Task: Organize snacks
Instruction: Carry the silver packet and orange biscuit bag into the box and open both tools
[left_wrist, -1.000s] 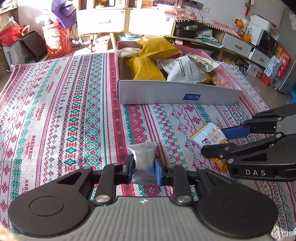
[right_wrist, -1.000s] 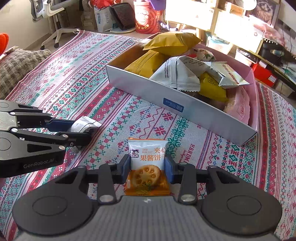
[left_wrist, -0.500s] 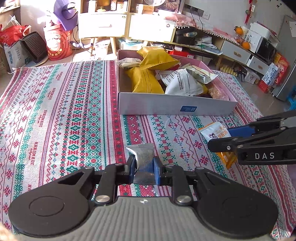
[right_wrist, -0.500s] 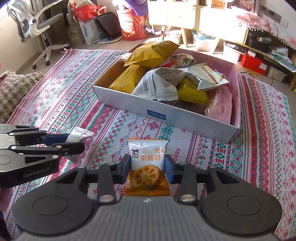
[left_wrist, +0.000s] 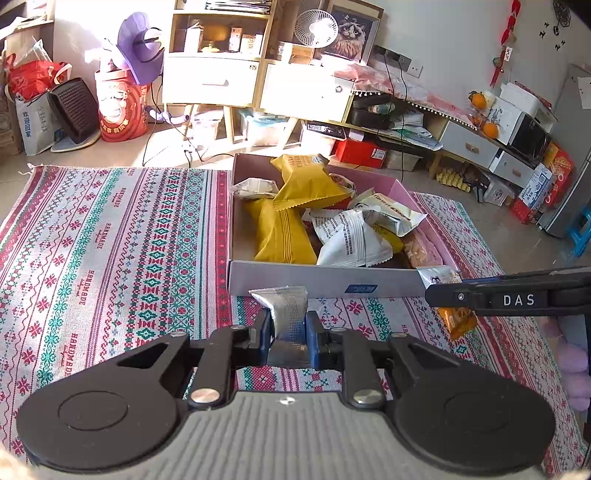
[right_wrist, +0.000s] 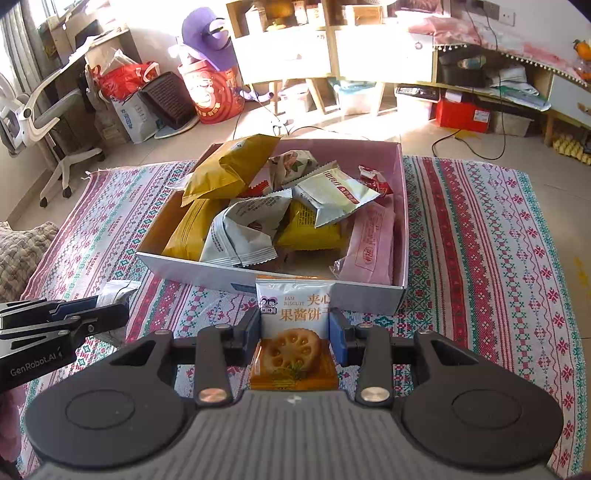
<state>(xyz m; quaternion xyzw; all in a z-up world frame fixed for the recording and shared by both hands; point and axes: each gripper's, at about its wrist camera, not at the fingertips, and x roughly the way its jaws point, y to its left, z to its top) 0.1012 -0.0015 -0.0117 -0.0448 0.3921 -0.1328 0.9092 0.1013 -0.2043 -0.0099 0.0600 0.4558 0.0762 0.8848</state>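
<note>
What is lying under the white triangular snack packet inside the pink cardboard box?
Under the white triangular snack packet in the pink cardboard box, a yellow flat packet shows on one side and a mustard pillow packet on the other. Anything deeper is covered.

The lower part of the silver packet (left_wrist: 287, 317) is hidden between the blue pads of the left tool (left_wrist: 288, 332). The jam biscuit packet (left_wrist: 448, 295) is largely covered by the right tool (left_wrist: 443, 293) in the left wrist view. The snacks at the bottom of the box (right_wrist: 314, 288) are buried under other bags, and their print cannot be read.

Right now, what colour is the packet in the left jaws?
Silver foil packet, plain and shiny, seen best in the left wrist view.
</note>
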